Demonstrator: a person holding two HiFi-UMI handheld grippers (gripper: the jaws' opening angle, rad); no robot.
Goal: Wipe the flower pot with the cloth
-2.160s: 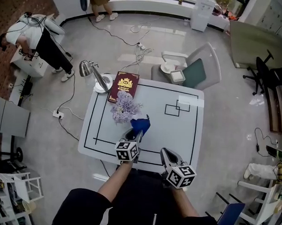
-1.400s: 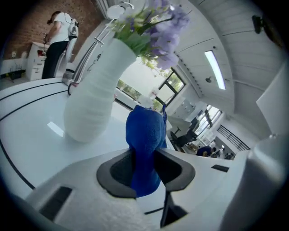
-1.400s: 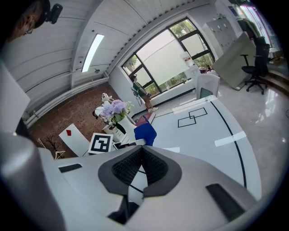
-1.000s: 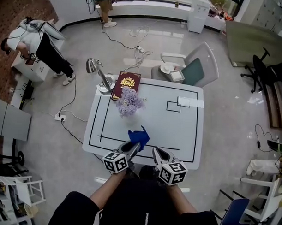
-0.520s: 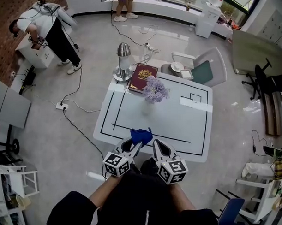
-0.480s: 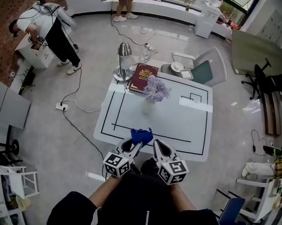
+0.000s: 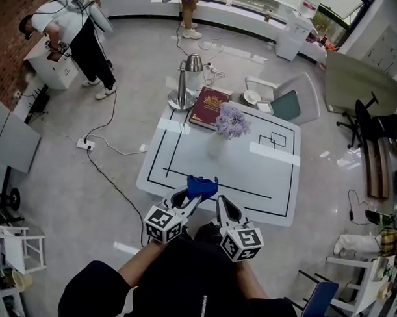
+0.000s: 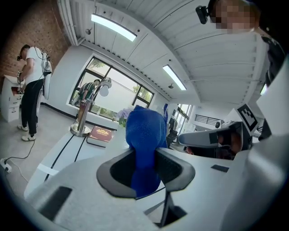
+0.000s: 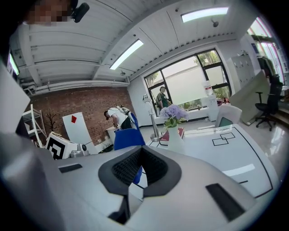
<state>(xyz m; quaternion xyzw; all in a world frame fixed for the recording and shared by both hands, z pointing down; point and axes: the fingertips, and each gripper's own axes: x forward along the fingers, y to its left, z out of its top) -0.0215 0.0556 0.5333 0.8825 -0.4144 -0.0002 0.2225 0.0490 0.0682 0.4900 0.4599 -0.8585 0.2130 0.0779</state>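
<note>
A white flower pot (image 7: 218, 145) with purple flowers (image 7: 231, 120) stands at the far middle of the white table (image 7: 263, 176). My left gripper (image 7: 196, 195) is shut on a blue cloth (image 7: 201, 185), held over the table's near edge, well short of the pot. In the left gripper view the cloth (image 8: 144, 144) stands up between the closed jaws of the left gripper (image 8: 145, 155). My right gripper (image 7: 221, 207) sits beside it, shut and empty. The right gripper view shows its own gripper (image 9: 141, 152), the pot (image 9: 175, 138) ahead and the cloth (image 9: 128, 139) to the left.
A red book (image 7: 211, 107) and a metal desk lamp (image 7: 183, 82) stand at the table's far left corner. A chair (image 7: 288, 102) stands behind the table. A person (image 7: 73, 33) bends over a box at the far left. Cables run across the floor (image 7: 107, 164).
Both grippers have drawn back from beside the pot to the table's near edge, side by side. The blue cloth stays in the left gripper. The head view has shifted, so the table sits farther off.
</note>
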